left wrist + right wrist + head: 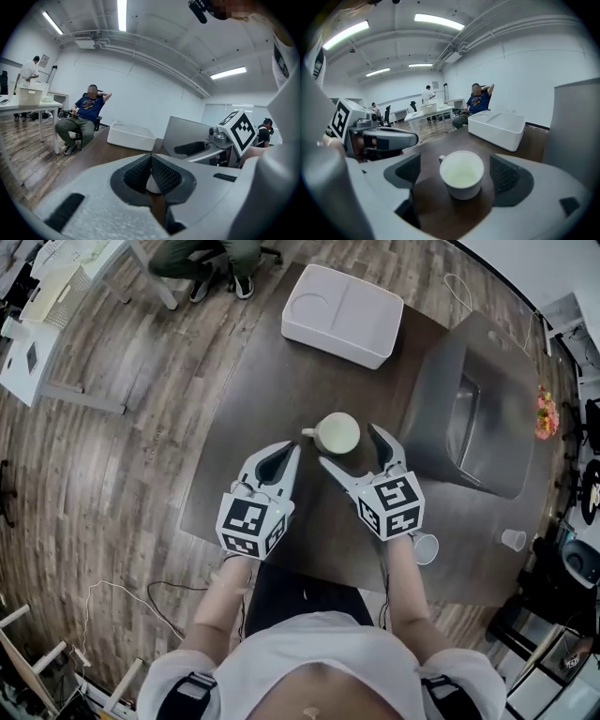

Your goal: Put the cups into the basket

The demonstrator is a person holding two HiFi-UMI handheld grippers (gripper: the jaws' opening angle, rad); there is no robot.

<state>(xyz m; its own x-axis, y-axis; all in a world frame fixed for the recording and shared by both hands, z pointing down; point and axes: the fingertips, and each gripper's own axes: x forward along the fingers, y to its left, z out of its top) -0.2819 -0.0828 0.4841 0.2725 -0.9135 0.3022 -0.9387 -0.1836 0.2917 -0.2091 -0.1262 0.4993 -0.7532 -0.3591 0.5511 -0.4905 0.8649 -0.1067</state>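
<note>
Right hand-held gripper point(349, 446): jaws wide open and straddling the cup point(337, 432). In the right gripper view the pads stand clear of the cup wall on both sides, so nothing is gripped.

Left hand-held gripper point(286, 457): jaws closed together and empty. It sits just beside the right one, tips pointing toward the cup but short of it.

The cup stands upright on the dark tabletop point(281, 381), mouth up, and looks empty. Its handle points to the person's left and slightly away, just off the left jaw of the right gripper. The body is centred in the gap, a bit forward of the pads.

Key relation: the cup is already inside the right jaws and dead ahead along the gripper axis, so the right hand is clearly the one to take it. Judgement: the jaws need to close across the body while keeping the handle out of the pinch. A small push forward would seat the pads on the widest part.

The white basket point(342, 313) lies straight beyond the cup at the far end of the tabletop, well apart. The carry should be forward and away.

A second, clear cup point(424, 547) sits near the right forearm at the tabletop edge. It is not yet handled.
</note>
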